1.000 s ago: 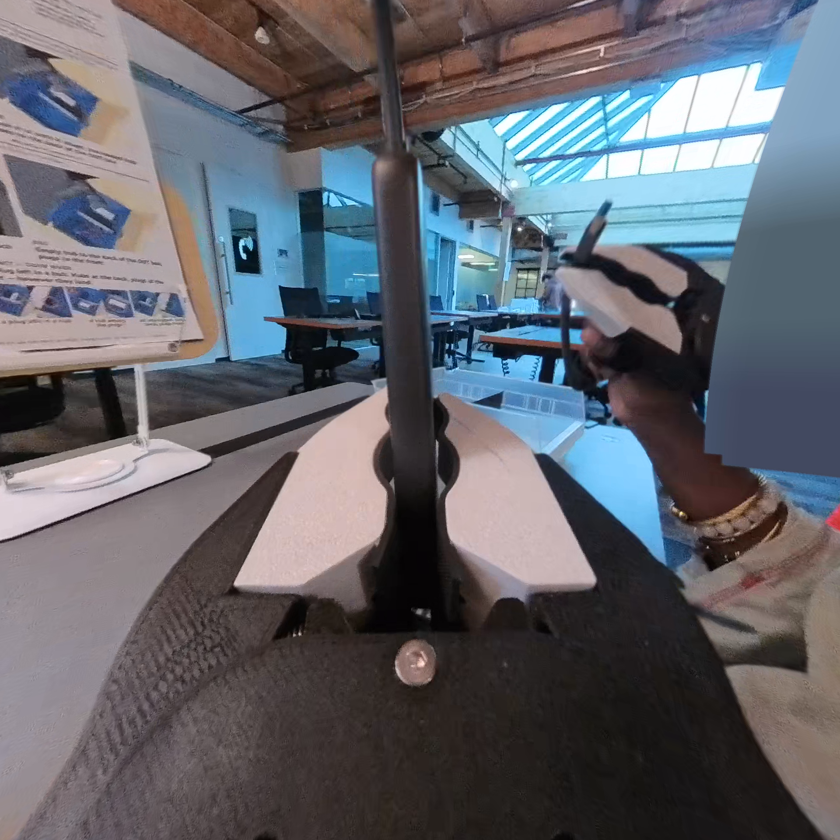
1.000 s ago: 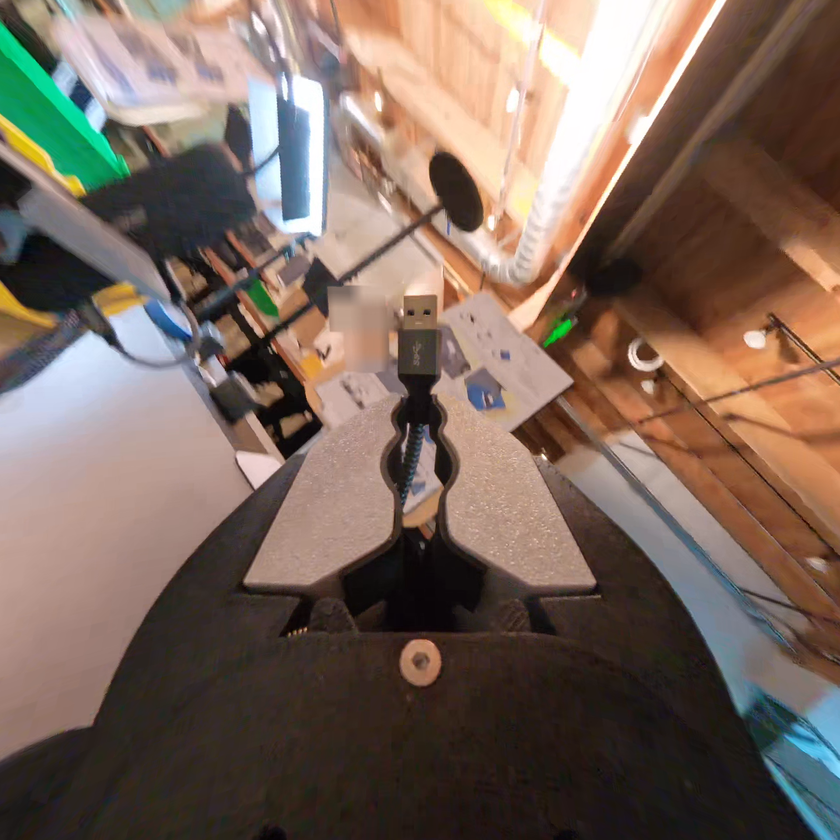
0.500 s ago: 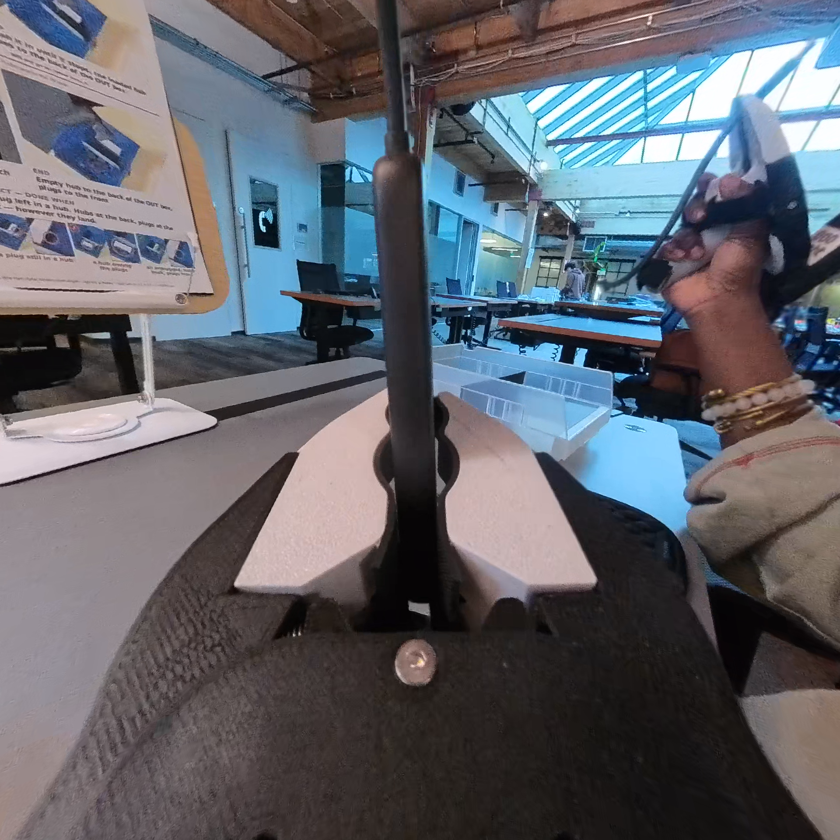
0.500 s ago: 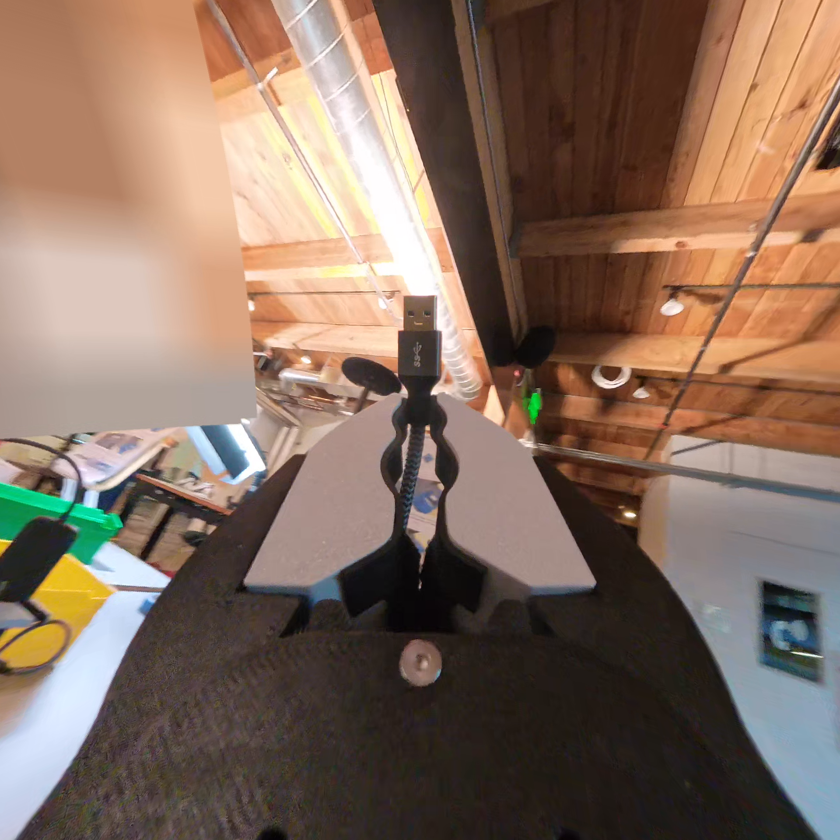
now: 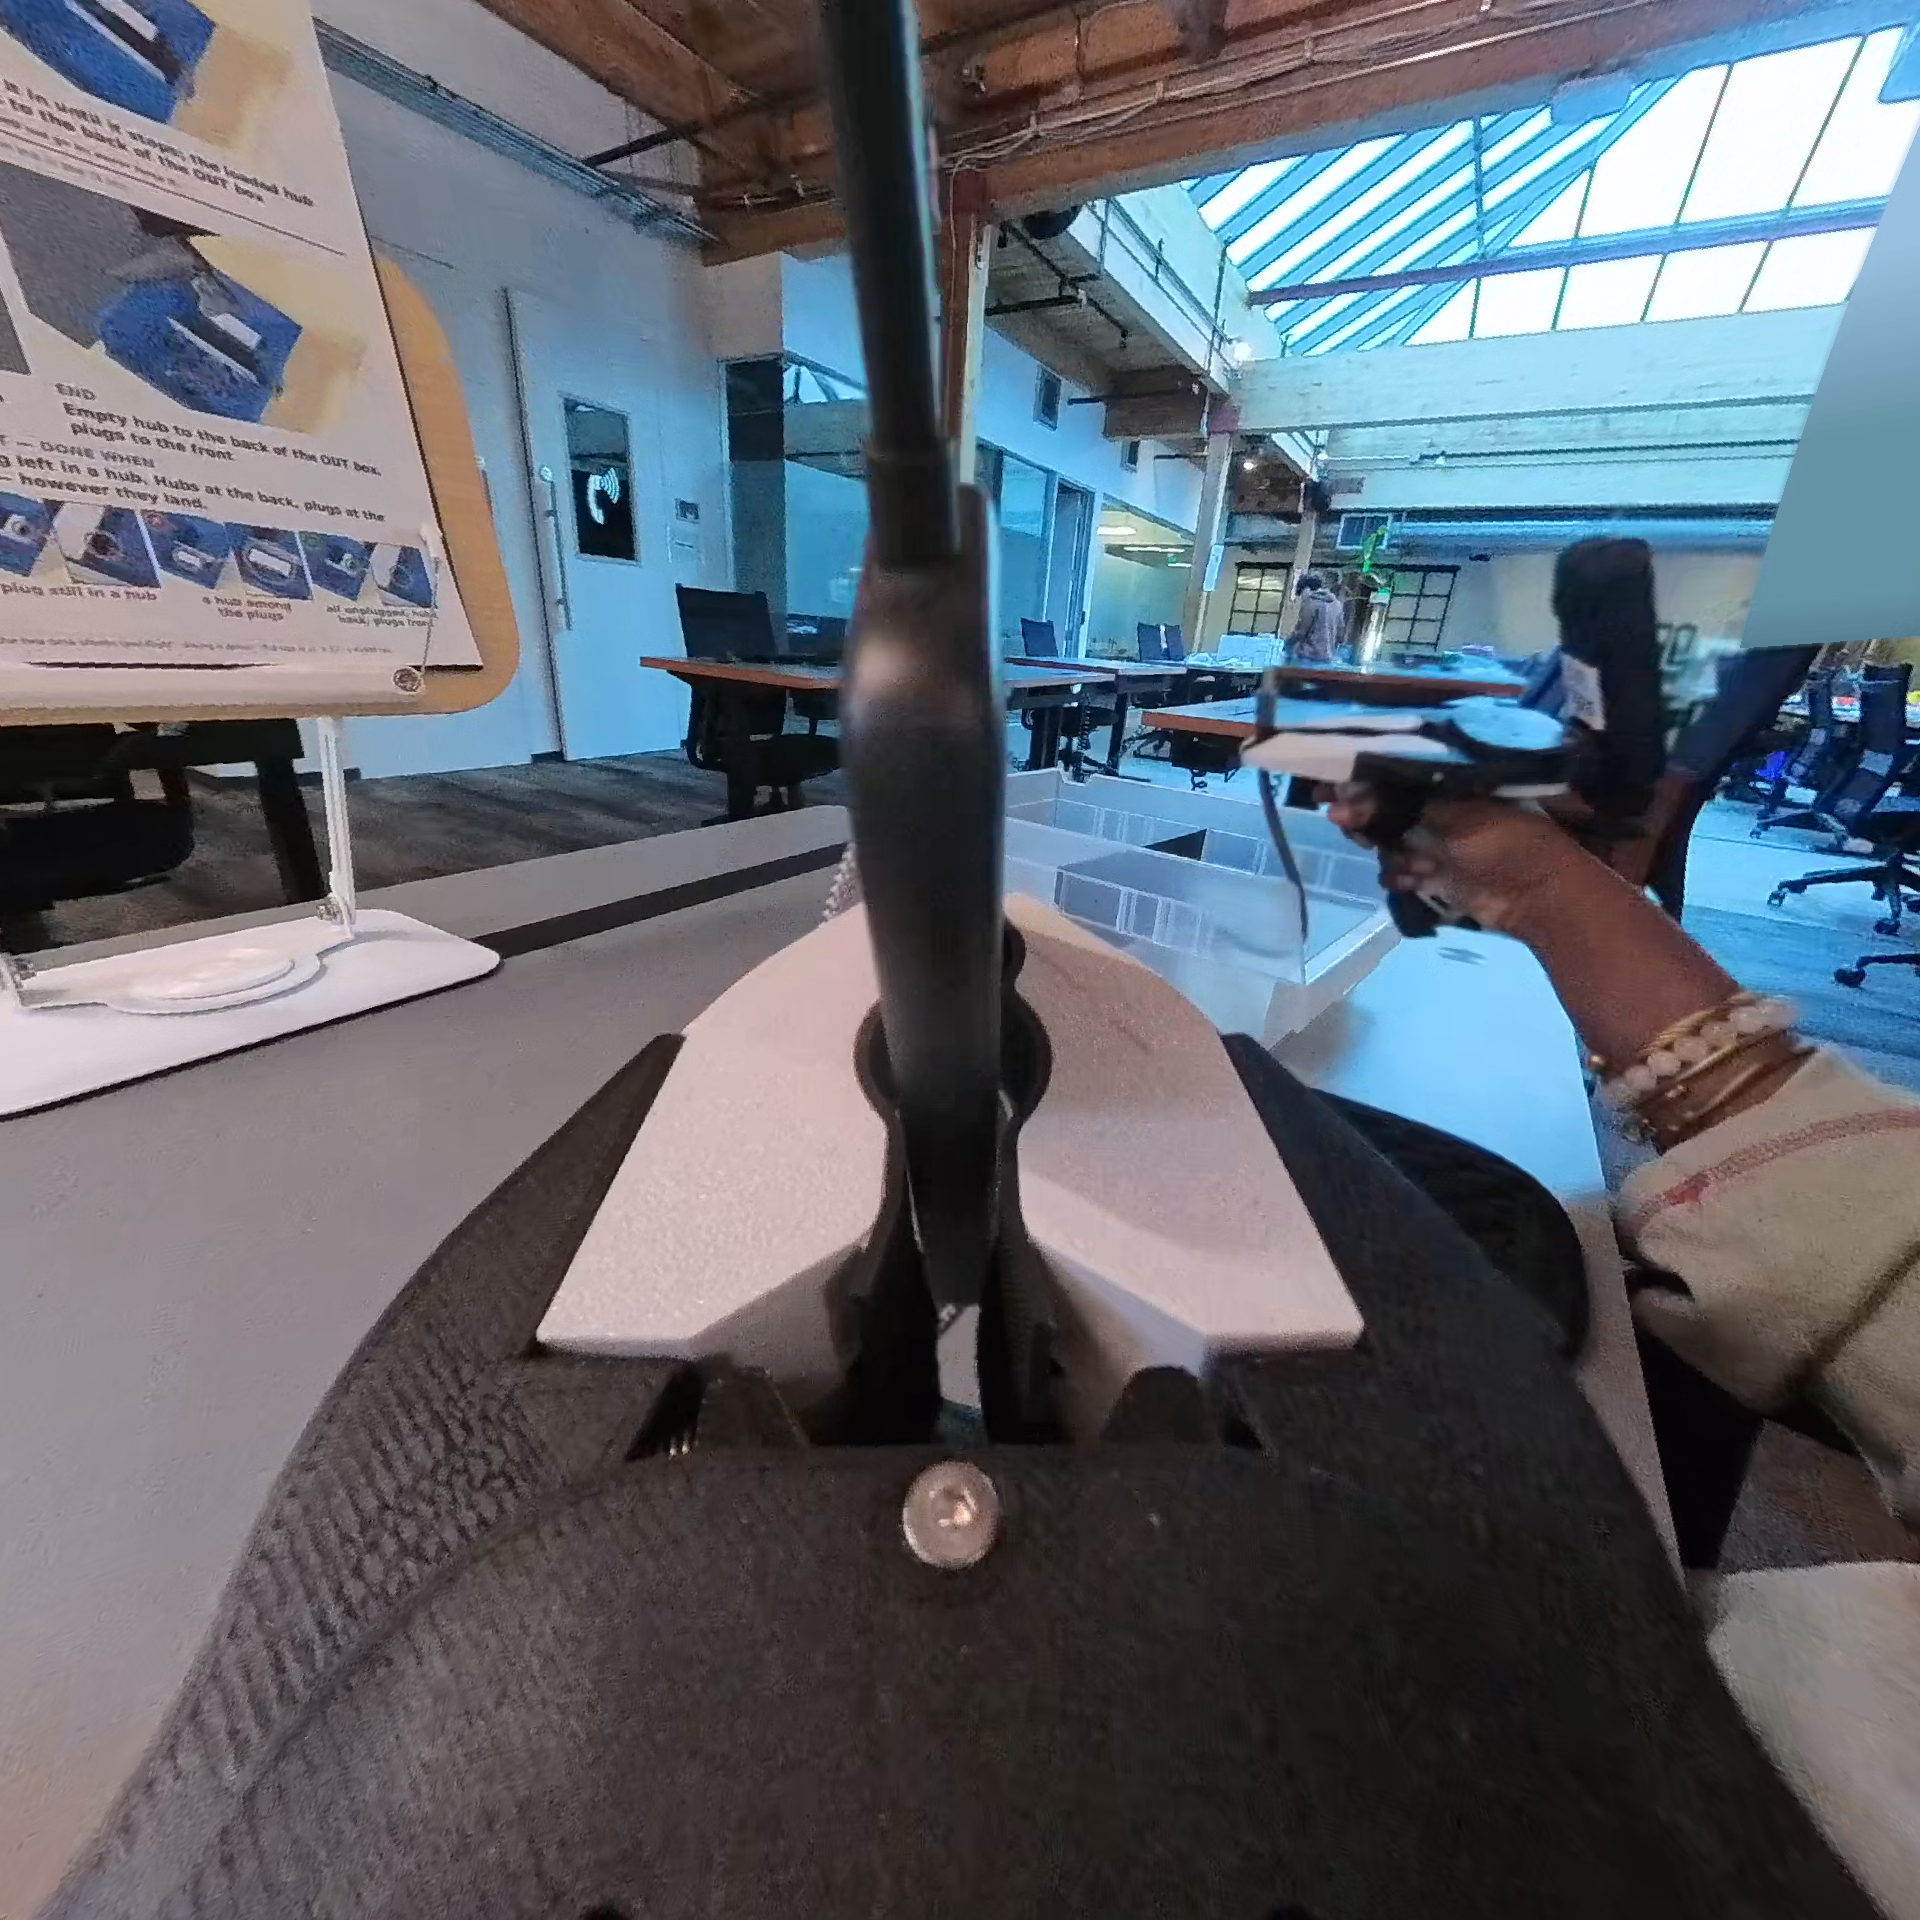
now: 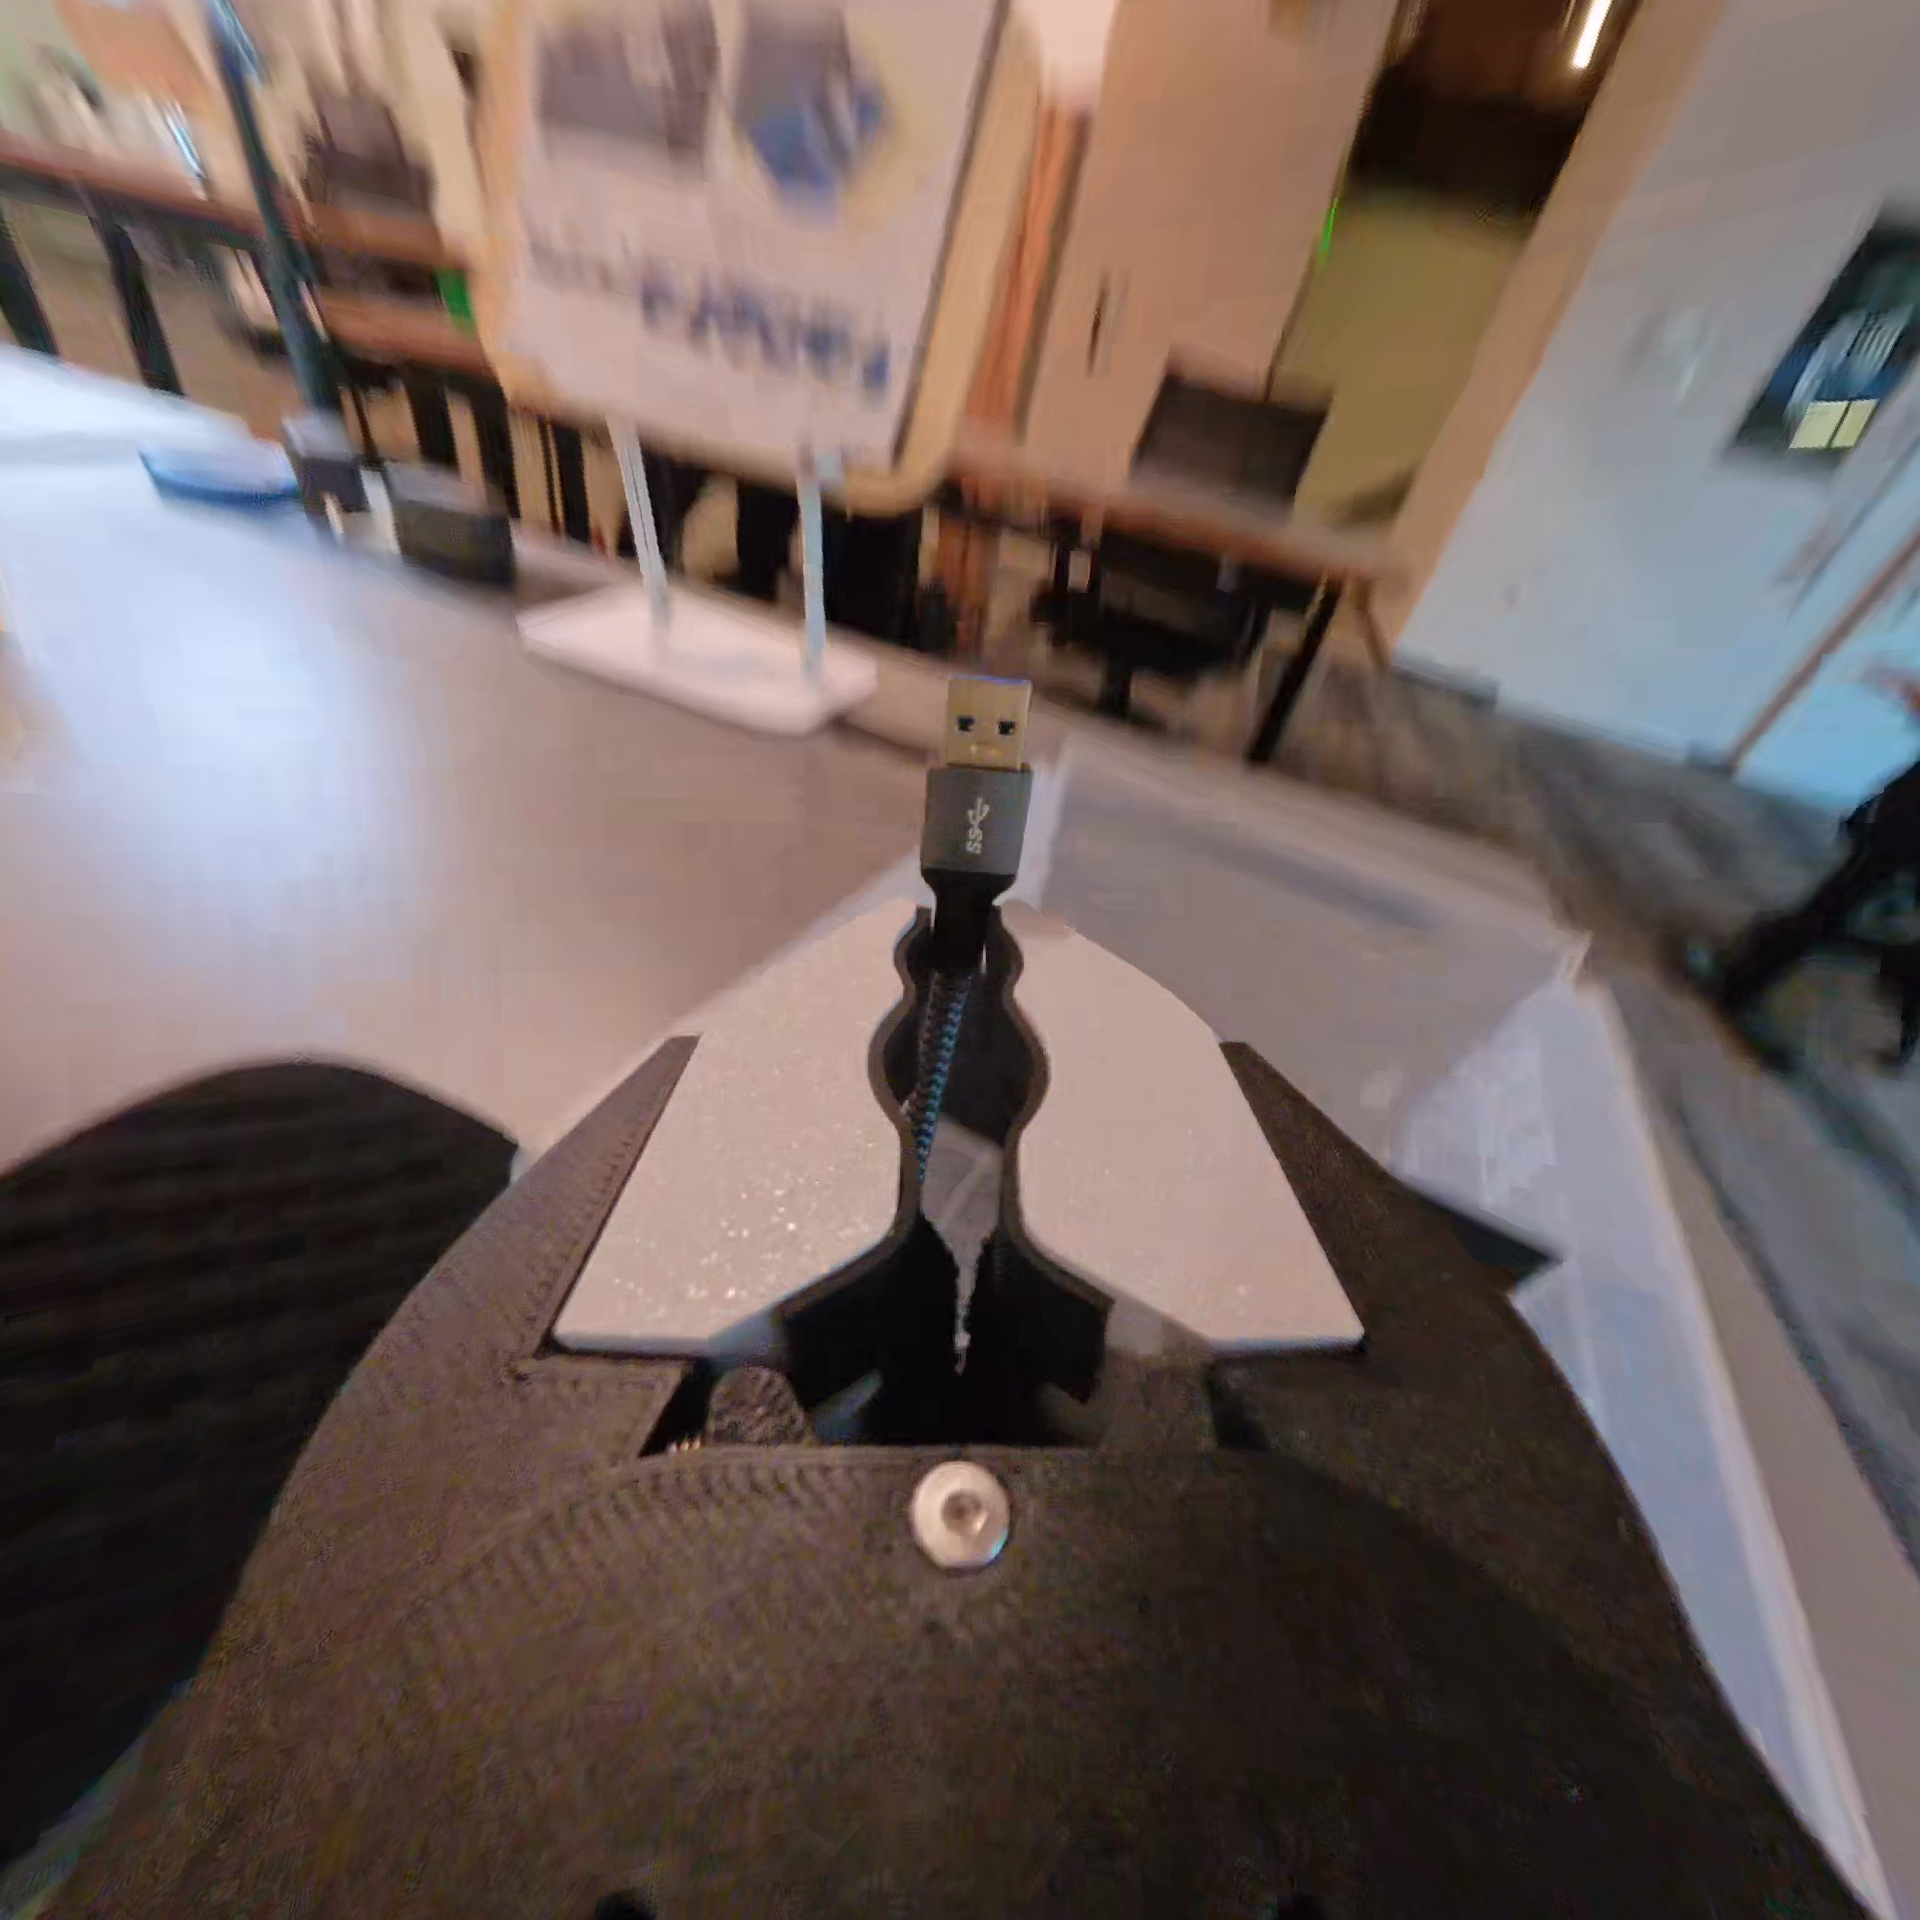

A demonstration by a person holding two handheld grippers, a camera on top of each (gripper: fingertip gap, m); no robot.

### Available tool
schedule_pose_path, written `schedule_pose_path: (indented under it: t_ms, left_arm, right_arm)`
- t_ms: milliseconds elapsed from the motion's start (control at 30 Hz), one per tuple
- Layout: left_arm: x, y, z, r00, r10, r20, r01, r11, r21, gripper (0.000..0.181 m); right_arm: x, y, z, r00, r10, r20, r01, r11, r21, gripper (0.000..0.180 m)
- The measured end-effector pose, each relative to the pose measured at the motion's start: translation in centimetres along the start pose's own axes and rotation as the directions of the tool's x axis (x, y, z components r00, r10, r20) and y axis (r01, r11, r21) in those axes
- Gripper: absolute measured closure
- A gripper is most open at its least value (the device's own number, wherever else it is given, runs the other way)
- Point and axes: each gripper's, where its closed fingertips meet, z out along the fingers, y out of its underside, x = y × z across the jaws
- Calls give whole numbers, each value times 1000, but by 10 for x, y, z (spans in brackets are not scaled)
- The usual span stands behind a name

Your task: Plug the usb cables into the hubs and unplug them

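My left gripper is shut on a slim dark USB hub, held upright edge-on above the grey table. The hub's black cable runs up out of frame. My right gripper is shut on a braided USB cable just behind its plug, whose metal tip points forward. In the left wrist view, the right gripper is held level at the right, pointing left, apart from the hub, with the cable hanging under it.
A clear plastic bin stands on the table behind the hub; it is blurred in the right wrist view. An instruction board on a white stand base stands at the left. The person's sleeve is at the right.
My right gripper has swung down from pointing at the ceiling to level across the table, still holding the cable. The left gripper has barely moved; the hub now looks slightly turned.
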Motion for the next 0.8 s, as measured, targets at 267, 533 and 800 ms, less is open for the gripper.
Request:
schedule_pose_path:
  t_ms: [267, 533, 800]
  left_arm:
    - [3, 0, 1, 998, -51, -34, 51, 999, 6, 168]
    - [6, -5, -3, 943, -288, -165, 296, 955, 21, 168]
    - [23, 5, 0, 947, -230, -222, 221, 973, -65, 168]
  right_arm:
    - [-13, 84, 11, 992, 122, -38, -125, 861, -493, 148]
    - [-83, -70, -9, 820, -546, -170, 565, 821, 87, 144]
    - [-296, -57, 11, 470, -826, 310, 698, 563, 443, 157]
